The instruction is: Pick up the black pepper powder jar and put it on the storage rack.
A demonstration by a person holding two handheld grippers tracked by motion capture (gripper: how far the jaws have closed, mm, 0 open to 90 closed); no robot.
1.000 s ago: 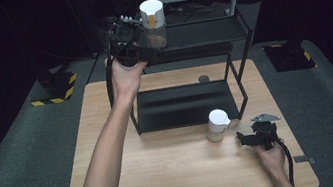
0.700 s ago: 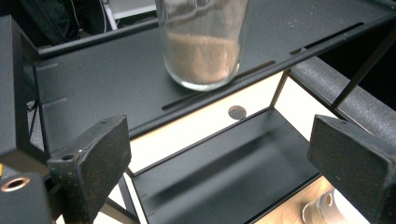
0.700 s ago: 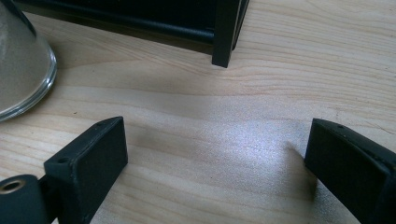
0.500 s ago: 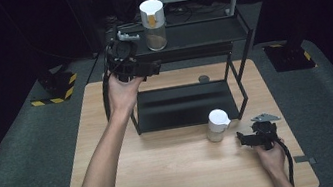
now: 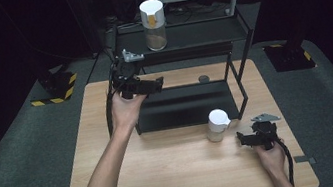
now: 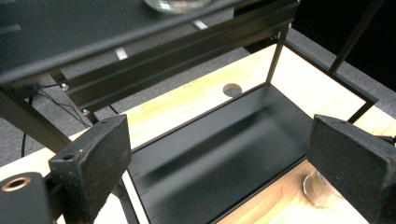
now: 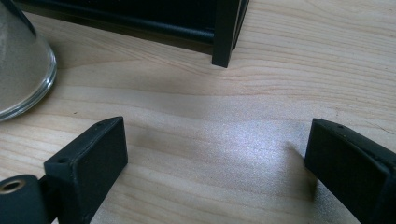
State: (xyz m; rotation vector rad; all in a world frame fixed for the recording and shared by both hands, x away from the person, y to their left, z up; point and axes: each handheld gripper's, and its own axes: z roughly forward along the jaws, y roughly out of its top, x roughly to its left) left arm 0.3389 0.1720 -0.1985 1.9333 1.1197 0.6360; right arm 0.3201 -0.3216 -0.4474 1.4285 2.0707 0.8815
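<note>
So in the high view we've got the left gripper (image 5: 153,85) held up in the air left of centre, in front of the black metal 2-tier rack (image 5: 239,69), jaws pointing right. Its fingers are spread wide with nothing between them; in the left gripper view (image 6: 219,172) we're looking straight through the gap at the rack's black bottom tray (image 6: 224,140), with the upper shelf crossing the top of the frame.

The tall glass jar with the white lid and orange label (image 5: 153,23) stands upright on the rack's top shelf, top centre of the frame, up and right of the left gripper and clear of it. Its glass base just peeks in at the top edge of the left gripper view (image 6: 177,3).

The right gripper (image 5: 244,140) sits low on the light wooden table (image 5: 178,177) at lower right, fingers also spread apart around bare wood (image 7: 215,172). Just beside it, to its left, stands the 2nd glass jar with a white lid (image 5: 218,125), not touching. Its glass edge shows in the upper left of the right gripper view (image 7: 21,60).
</note>
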